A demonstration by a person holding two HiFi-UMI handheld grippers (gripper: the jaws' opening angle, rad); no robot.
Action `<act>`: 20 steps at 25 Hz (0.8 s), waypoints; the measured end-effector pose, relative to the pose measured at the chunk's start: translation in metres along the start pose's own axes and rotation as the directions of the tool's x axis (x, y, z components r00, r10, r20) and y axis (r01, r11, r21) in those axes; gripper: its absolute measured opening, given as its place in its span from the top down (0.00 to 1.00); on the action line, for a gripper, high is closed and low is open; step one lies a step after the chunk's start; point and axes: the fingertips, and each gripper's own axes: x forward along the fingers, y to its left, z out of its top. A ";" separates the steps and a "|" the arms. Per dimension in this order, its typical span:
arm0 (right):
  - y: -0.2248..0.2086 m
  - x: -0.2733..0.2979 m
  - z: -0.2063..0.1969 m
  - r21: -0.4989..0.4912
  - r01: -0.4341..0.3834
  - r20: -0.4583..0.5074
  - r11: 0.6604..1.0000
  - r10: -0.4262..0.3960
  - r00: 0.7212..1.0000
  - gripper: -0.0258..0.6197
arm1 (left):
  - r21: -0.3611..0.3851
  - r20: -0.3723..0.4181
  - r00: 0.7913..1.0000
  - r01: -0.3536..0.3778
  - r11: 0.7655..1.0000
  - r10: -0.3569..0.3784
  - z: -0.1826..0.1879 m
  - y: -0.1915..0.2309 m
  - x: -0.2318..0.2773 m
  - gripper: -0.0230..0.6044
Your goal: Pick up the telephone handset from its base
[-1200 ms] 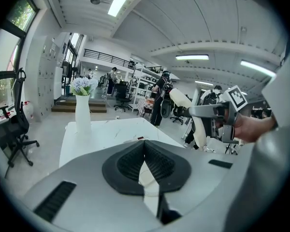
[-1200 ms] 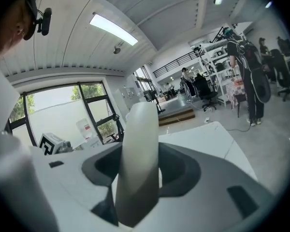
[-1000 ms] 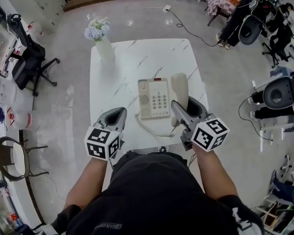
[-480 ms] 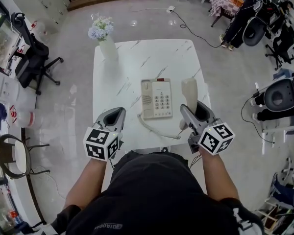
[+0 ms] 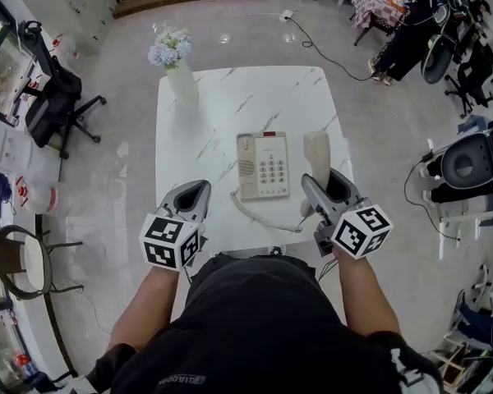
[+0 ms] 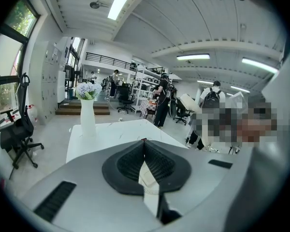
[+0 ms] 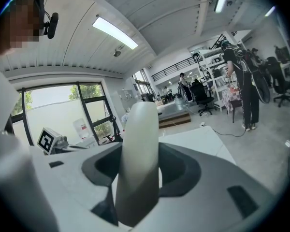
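A cream telephone base point(image 5: 263, 165) with a keypad lies on the white marble table point(image 5: 222, 105). The cream handset point(image 5: 316, 152) is off the base, held to its right above the table edge by my right gripper point(image 5: 321, 180), which is shut on it. In the right gripper view the handset point(image 7: 139, 163) stands up between the jaws of the right gripper point(image 7: 137, 197). A coiled cord point(image 5: 259, 215) runs from the base toward the handset. My left gripper point(image 5: 195, 194) hovers at the table's near left, shut and holding nothing; the left gripper point(image 6: 146, 166) shows its jaws closed together in its own view.
A white vase of pale flowers point(image 5: 174, 66) stands at the table's far left corner; the vase point(image 6: 87, 116) also shows in the left gripper view. Office chairs point(image 5: 53, 97) and a person point(image 5: 403, 23) are on the floor around the table.
One second ago the handset was beside the base; my right gripper has since carried it rightward, clear of the base. Almost nothing moved in the last half second. The left gripper stayed put.
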 end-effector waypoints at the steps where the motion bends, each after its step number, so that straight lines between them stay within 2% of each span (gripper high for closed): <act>1: 0.000 0.000 0.000 0.000 0.000 -0.002 1.000 0.000 1.000 0.63 | 0.000 0.000 1.000 -0.001 1.000 0.001 0.000 0.000 0.000 0.96; 20: 0.003 0.004 -0.006 -0.003 0.010 -0.022 1.000 -0.010 1.000 0.63 | 0.008 -0.002 1.000 0.012 1.000 -0.012 0.000 -0.003 0.000 0.96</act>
